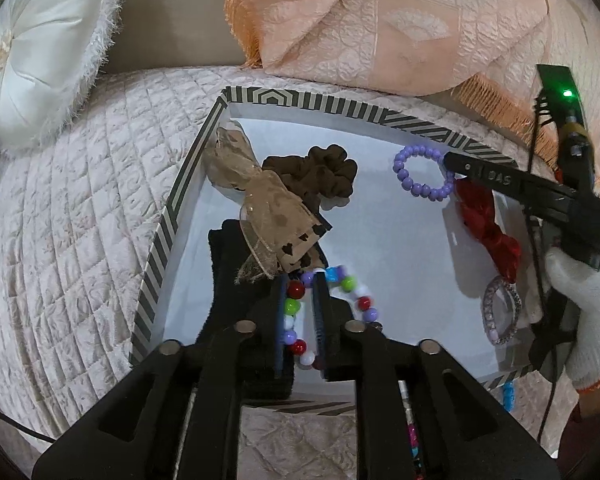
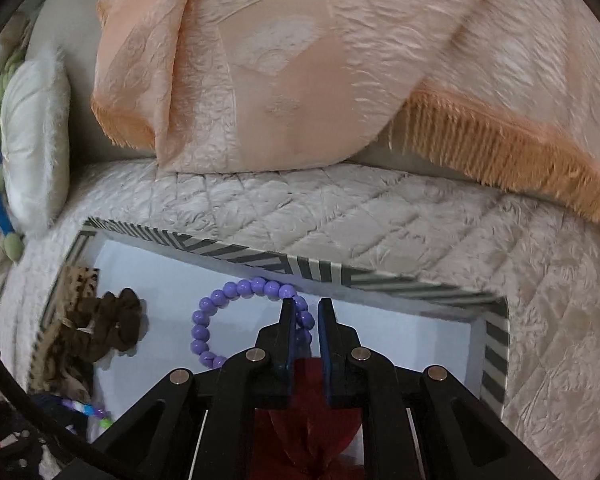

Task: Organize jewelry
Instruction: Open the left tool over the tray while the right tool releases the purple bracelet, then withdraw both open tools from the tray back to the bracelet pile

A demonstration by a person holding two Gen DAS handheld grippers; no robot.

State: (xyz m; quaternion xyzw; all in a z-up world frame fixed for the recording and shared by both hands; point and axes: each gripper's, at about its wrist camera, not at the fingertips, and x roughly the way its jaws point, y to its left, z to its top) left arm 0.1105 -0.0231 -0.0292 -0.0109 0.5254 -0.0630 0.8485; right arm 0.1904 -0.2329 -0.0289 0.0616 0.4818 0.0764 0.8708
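Scrunchie (image 1: 324,176) and bracelet (image 1: 420,176) inside box (image 1: 168,216)

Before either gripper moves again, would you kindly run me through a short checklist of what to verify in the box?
1. Purple bead bracelet inside striped box: ok.
2. Right gripper has a bead between its pads: ok; firm pinch: cannot tell.
3. Left gripper straddles the multicoloured bead bracelet: ok; released: cannot tell.
4. Red scrunchie clear of the right gripper: not ok, it lies directly beneath.
5. Brown scrunchie apart from the purple bracelet: ok.
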